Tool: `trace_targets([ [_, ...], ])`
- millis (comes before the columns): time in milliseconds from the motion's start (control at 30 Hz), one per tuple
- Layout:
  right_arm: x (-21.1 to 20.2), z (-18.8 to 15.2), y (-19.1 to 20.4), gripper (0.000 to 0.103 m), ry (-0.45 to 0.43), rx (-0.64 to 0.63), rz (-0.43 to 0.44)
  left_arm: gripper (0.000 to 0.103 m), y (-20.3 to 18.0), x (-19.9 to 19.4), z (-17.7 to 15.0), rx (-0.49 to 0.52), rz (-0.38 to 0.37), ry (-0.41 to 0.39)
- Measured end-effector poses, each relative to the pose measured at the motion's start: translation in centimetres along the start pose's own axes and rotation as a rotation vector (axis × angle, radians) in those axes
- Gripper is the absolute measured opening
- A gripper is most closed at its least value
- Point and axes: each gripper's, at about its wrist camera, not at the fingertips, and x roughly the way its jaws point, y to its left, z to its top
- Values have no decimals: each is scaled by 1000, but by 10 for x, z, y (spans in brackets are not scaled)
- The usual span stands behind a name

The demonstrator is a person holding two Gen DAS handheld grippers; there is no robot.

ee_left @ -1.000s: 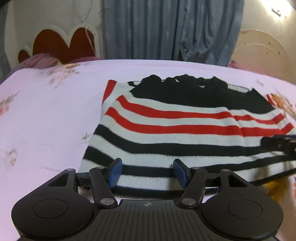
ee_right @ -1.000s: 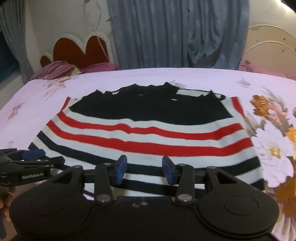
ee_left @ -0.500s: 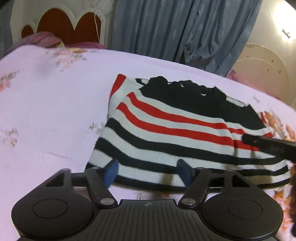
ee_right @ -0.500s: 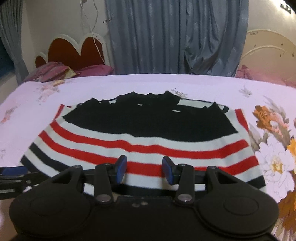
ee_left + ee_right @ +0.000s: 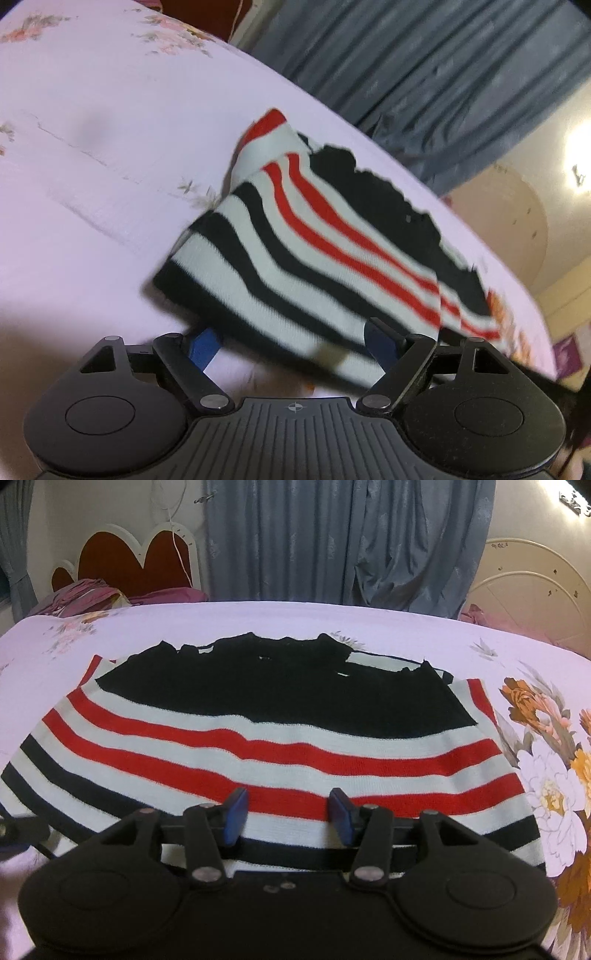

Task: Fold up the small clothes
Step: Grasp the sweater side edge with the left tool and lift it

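A striped sweater (image 5: 258,753) lies flat mid-bed on the floral bedsheet (image 5: 546,775), near hem towards both tools. The left gripper (image 5: 291,341), jaws opening, straddles the sweater's near-left corner ungripped; the right gripper (image 5: 288,812), also opening, hovers over the hem. Next, likely: pinch both corners, fold away. Nothing obstructs; curtains (image 5: 332,539) behind.
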Motion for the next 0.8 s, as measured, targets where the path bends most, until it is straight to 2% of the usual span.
trace_targets([
  [133,-1,7,1,48,-26,21,-2,82,6,14,6,-62,-53,-74],
  [233,6,8,9,48,-31,-37,-26,80,8,22,9,-88,-82,-115],
  [300,11,5,10,49,-30,-35,-37,64,8,26,10,-100,-81,-137],
  [367,13,3,10,50,-32,-28,-42,37,14,30,11,-128,-77,-150],
  [500,13,-1,14,51,-41,-51,-54,27,19,34,11,-159,-82,-156],
  [567,14,-3,15,52,-53,-51,-54,17,13,33,11,-151,-80,-164],
  [800,10,-2,8,51,-52,-45,-21,14,-17,15,18,-77,-87,-238],
])
